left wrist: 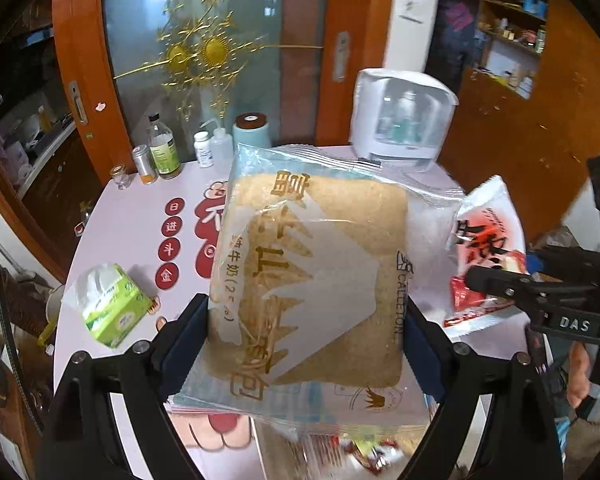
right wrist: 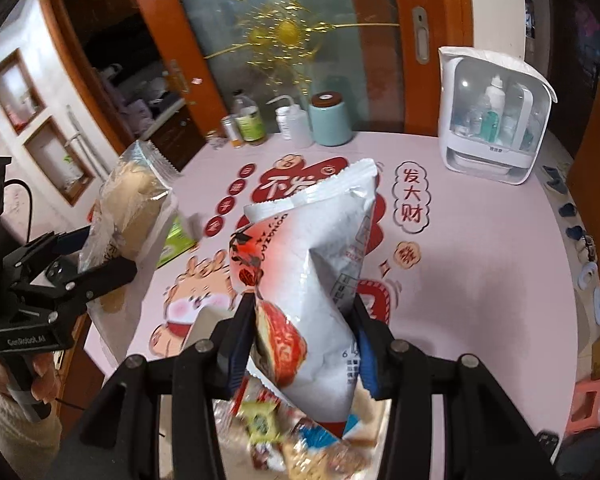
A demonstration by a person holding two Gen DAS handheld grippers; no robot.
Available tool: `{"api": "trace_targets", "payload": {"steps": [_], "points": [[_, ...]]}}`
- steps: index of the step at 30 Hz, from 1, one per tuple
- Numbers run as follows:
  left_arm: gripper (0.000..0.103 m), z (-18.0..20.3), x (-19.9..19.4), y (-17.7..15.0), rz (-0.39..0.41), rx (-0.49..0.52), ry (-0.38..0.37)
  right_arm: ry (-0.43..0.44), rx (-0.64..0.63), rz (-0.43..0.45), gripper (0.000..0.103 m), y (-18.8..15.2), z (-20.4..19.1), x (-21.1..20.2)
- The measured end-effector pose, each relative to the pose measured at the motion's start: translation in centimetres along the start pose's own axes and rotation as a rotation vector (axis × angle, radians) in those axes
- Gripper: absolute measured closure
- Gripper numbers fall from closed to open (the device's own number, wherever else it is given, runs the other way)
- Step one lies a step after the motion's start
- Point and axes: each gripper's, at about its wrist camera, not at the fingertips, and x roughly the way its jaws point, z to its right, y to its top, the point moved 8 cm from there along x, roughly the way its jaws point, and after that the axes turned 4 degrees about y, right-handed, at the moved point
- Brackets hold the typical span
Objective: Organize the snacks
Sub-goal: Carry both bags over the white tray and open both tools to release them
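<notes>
**Both grippers lifted, one snack packet in each**

The left gripper (left wrist: 306, 344) is clamped on a clear-wrapped bread packet (left wrist: 308, 280), its pads pressing the packet's two sides; the packet is held upright above the near edge of the pink table (left wrist: 140, 216). The right gripper (right wrist: 304, 340) is clenched on a white-and-red snack bag (right wrist: 320, 280), which stands up between its fingers, also clear of the tabletop. A blurred heap of other snacks (right wrist: 300, 436) lies below, at the near edge. A green tissue pack (left wrist: 110, 306) sits on the left of the table and a white storage box (right wrist: 496, 120) at the far right.

This looks like the carrying step: both packets are picked and not yet placed. The next move calls for choosing a spot on the open tabletop, lowering each packet flat without the two colliding, then releasing.
</notes>
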Motion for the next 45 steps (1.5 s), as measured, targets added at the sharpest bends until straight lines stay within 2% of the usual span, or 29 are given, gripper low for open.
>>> {"api": "trace_targets", "payload": {"steps": [7, 13, 16, 18, 24, 30, 32, 35, 38, 40, 43, 45], "points": [[0.014, 2.8, -2.2, -4.7, 0.045, 0.021, -0.066, 0.062, 0.031, 0.03, 0.058, -5.0, -1.0, -0.3], [0.014, 3.7, -0.5, -8.7, 0.055, -0.04, -0.113, 0.037, 0.106, 0.119, 0.058, -9.2, 0.1, 0.5], [0.014, 3.7, 1.5, -10.4, 0.053, -0.076, -0.086, 0.068, 0.164, 0.106, 0.058, -11.4, 0.7, 2.1], [0.014, 3.7, 3.2, -11.7, 0.03, -0.091, -0.052, 0.059, 0.177, 0.086, 0.058, -12.4, 0.9, 3.0], [0.014, 3.4, 7.6, -15.1, -0.09, -0.152, -0.06, 0.024, 0.177, 0.005, 0.057, -14.2, 1.2, 5.9], [0.012, 3.1, 9.7, -15.6, -0.131, -0.174, -0.058, -0.059, 0.113, -0.019, 0.054, -13.9, 0.9, 7.7], [0.011, 2.9, 10.0, -15.5, -0.132, -0.186, -0.056, -0.066, 0.09, -0.019, 0.047, -13.6, 0.9, 8.2], [0.008, 2.4, 10.7, -15.5, -0.164, -0.209, -0.062, -0.067, 0.131, -0.009, 0.037, -13.4, 1.7, 8.7], [0.007, 2.0, 11.2, -16.0, -0.199, -0.217, -0.062, -0.067, 0.154, -0.013, 0.037, -13.6, 2.1, 8.6], [0.0, 1.8, 11.0, -15.8, -0.179, -0.211, -0.059, -0.087, 0.15, 0.005, 0.037, -13.5, 2.2, 8.1], [0.0, 2.0, 9.7, -14.8, -0.102, -0.184, -0.05, -0.112, 0.139, 0.031, 0.037, -13.3, 2.0, 7.2], [0.0, 2.2, 8.9, -14.3, -0.08, -0.178, -0.045, -0.134, 0.119, 0.058, 0.037, -13.1, 1.6, 6.3]]}}
